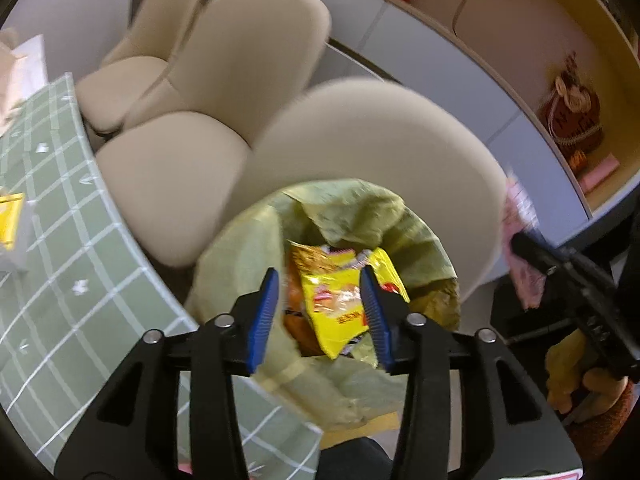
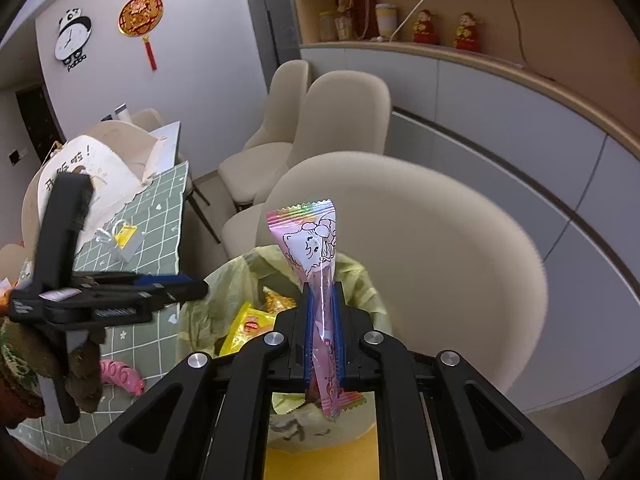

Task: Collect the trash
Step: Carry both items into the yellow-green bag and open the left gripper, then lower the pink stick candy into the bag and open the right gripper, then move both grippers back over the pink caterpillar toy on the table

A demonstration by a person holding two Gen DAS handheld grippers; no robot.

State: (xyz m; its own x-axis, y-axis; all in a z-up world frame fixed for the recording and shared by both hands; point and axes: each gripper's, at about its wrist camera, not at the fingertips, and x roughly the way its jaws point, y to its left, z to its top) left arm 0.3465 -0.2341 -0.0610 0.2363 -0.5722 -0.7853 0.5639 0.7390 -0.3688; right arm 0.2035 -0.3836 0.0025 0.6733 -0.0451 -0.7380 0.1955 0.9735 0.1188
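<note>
A trash bin lined with a pale green bag stands beside the table. A yellow snack wrapper lies inside it on other wrappers. My left gripper is open right above the bin's mouth, its blue pads either side of the yellow wrapper, apart from it. My right gripper is shut on a pink candy wrapper, held upright over the bin's near rim. The right gripper also shows in the left wrist view with the pink wrapper. The left gripper shows in the right wrist view.
A table with a green checked cloth lies left of the bin. On it are a yellow-and-silver packet, a pink item and a white paper bag. Beige chairs stand behind the bin. A shelf counter runs along the right.
</note>
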